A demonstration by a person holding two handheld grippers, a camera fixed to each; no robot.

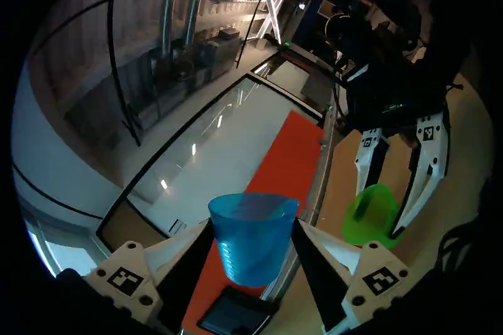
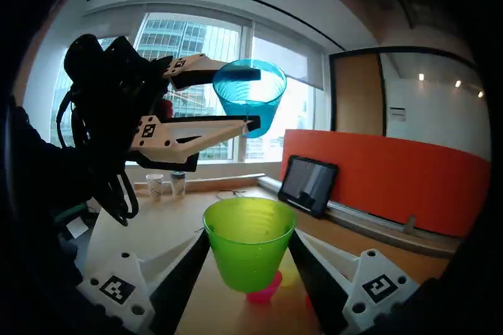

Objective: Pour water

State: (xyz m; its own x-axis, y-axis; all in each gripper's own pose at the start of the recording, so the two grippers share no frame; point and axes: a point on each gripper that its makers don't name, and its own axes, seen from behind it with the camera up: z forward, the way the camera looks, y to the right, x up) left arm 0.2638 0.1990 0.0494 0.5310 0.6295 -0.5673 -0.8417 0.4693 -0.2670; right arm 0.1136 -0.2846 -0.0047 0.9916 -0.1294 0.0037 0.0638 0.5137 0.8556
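In the left gripper view my left gripper (image 1: 251, 241) is shut on a blue plastic cup (image 1: 253, 237), held up in the air and upright to this camera. Farther off to the right, my right gripper (image 1: 386, 212) holds a green cup (image 1: 371, 214). In the right gripper view my right gripper (image 2: 249, 250) is shut on the green cup (image 2: 249, 250), upright and low over the wooden table (image 2: 157, 228). The blue cup (image 2: 249, 96) hangs higher, above and behind the green one, clamped by the left gripper (image 2: 251, 99). Neither cup's contents can be made out.
A dark tablet (image 2: 308, 185) leans against an orange partition (image 2: 402, 175) at the table's right side. Two clear cups (image 2: 165, 185) stand near the window. Pink and yellow items (image 2: 270, 288) lie on the table under the green cup. A person's dark sleeve (image 2: 38, 171) is at left.
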